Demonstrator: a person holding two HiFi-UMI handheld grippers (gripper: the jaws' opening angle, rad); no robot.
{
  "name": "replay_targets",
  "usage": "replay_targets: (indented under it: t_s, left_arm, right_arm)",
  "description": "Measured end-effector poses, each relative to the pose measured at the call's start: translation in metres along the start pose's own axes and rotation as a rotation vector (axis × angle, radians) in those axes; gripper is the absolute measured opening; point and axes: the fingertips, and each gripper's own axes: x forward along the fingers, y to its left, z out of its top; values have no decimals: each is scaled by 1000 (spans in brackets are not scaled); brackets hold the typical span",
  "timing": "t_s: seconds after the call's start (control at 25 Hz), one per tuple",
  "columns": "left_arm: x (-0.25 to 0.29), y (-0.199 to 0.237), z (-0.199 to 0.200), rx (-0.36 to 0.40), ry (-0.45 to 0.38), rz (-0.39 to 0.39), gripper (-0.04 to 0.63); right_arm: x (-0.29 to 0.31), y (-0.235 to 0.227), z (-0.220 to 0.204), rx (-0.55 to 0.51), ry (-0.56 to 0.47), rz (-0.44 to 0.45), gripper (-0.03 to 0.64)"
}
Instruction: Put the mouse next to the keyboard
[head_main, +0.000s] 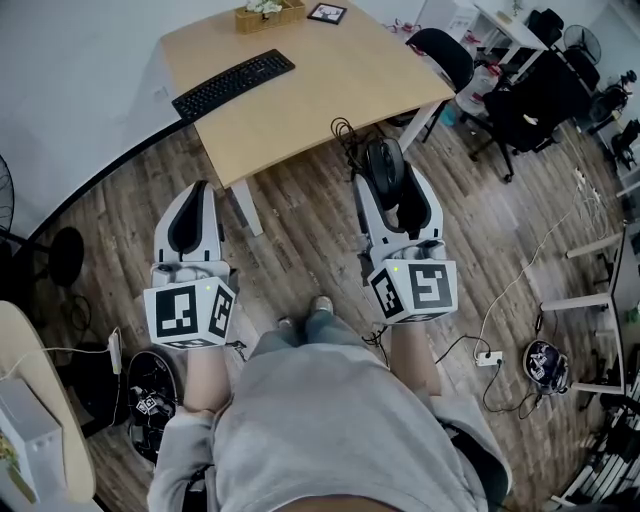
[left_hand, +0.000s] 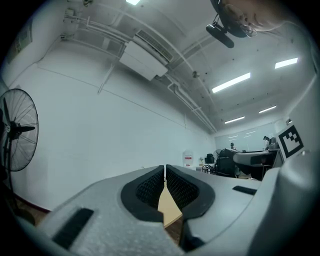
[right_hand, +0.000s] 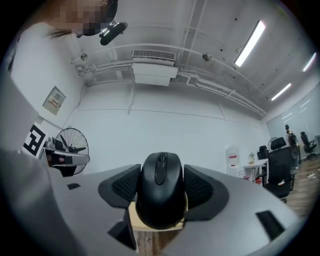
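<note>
Keyboard (head_main: 233, 84) on table (head_main: 340, 85), mouse (head_main: 385, 163) in right tool (head_main: 392, 182)

**Head view:** from your head, steeply downward, over your torso to the left gripper (head_main: 200, 195), right gripper (head_main: 388, 165) and table (head_main: 330, 90) ahead.
**Left gripper view:** rides that gripper, close behind its jaws, facing level toward the wall (left_hand: 100, 130).
**Right gripper view:** likewise, tilted slightly upward.
**Shared:** table sliver, pedestal fan (left_hand: 17, 130), each other's marker cube (left_hand: 290, 141).
</note>
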Motion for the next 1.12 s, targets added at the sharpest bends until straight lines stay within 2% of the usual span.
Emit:
replay_targets:
  t_s: [0.24,0.52,1.12]
  left_arm:
    - [-3,5,-2,-1,-7,-3,18]
    - [10,8,-12,-3,4,-5,18]
    - [135,21,-12,3,-35,70,18]
  right_arm:
    - [-4,2,-1,61,-18,-6,259]
    - [8,-5,-7,50,-24,-21,259]
    - [134,-73,-19,39,-46,45,259]
